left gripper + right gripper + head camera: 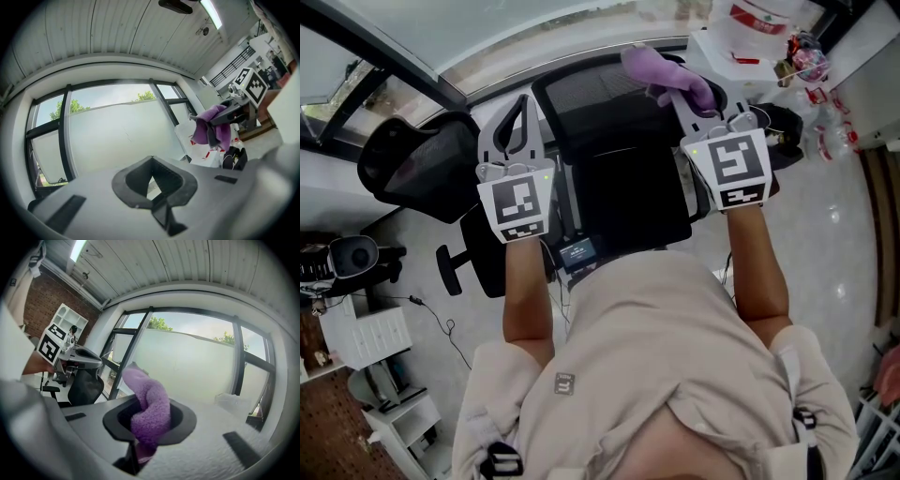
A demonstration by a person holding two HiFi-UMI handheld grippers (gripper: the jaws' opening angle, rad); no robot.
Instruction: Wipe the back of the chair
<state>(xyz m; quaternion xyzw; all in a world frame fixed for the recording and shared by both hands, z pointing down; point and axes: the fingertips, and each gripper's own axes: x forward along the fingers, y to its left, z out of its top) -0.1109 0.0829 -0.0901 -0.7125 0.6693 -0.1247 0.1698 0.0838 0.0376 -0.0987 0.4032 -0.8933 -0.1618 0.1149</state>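
Gripping a purple cloth point(661, 75), the right tool point(682, 101) has its jaws closed on the fabric, which bunches up through the gap between them and curls over at the top. Cloth and tool sit over the upper right corner of the black mesh back of the chair point(600, 98); whether the cloth touches the mesh I cannot tell. The left tool point(521, 105) hangs just beside the chair back's left edge, jaws drawn together with nothing between them (only the window point(117, 126) shows through the small opening in its pads). Both forearms point(530, 300) reach forward side by side, the marker cubes point(517, 208) turned upward. A second black chair point(412, 164) stands farther left.
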